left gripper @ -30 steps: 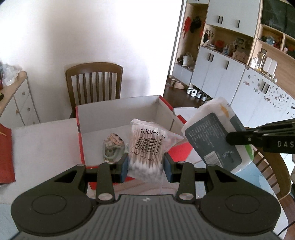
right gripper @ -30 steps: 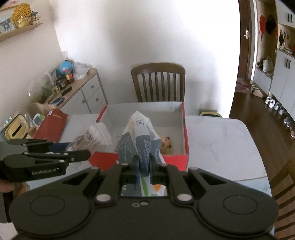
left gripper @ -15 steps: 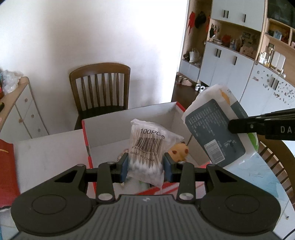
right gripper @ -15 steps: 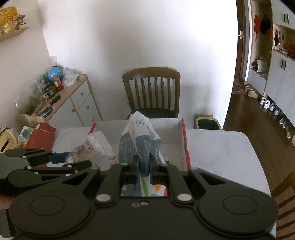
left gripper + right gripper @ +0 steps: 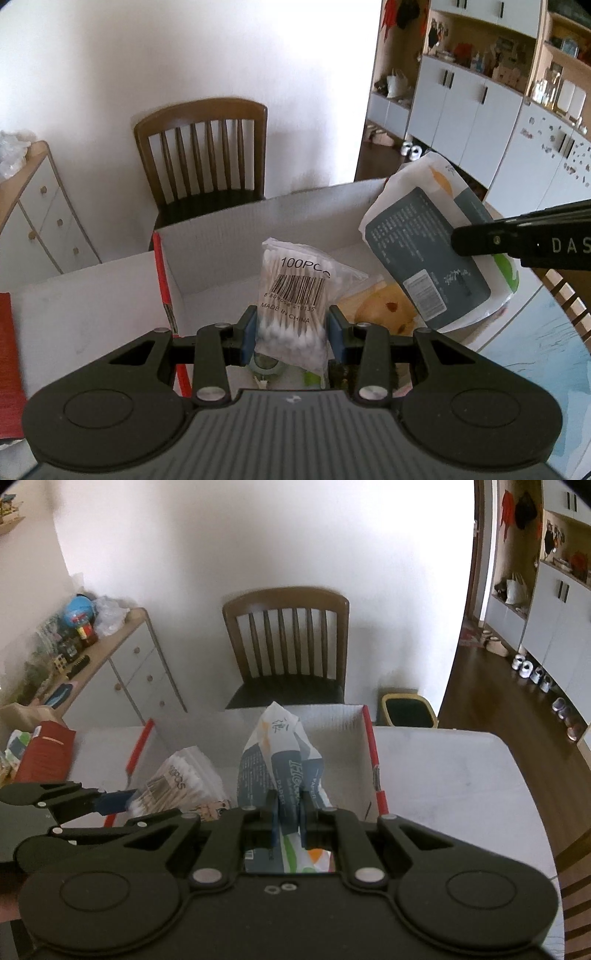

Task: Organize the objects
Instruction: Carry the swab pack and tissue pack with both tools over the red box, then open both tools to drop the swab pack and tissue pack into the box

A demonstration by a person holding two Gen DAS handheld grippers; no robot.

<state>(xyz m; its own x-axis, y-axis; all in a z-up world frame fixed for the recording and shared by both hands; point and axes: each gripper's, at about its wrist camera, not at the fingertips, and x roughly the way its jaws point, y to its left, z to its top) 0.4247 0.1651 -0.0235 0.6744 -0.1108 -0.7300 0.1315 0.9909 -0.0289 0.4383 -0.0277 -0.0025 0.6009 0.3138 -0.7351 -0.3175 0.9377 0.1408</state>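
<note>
Nearest the left wrist camera, the left tongs (image 5: 291, 328) grip a clear bag of cotton swabs (image 5: 295, 295) between narrow blue pads, holding it upright over the near side of the open box (image 5: 258, 225). Just to their right, the right tongs (image 5: 288, 808) are squeezed almost shut on a pack of tissue paper (image 5: 280, 753), poised above the box's right half. The box sits on the white counter (image 5: 443, 760), towards its far edge, with a wooden chair (image 5: 207, 155) beyond.

Both items seem to be on their way into the box; the next move likely calls for lowering each into free space and letting go.

Only the left view shows the yellowish soft toy (image 5: 384, 310) on the box floor. Only the right view shows the cluttered sideboard (image 5: 122, 653).
</note>
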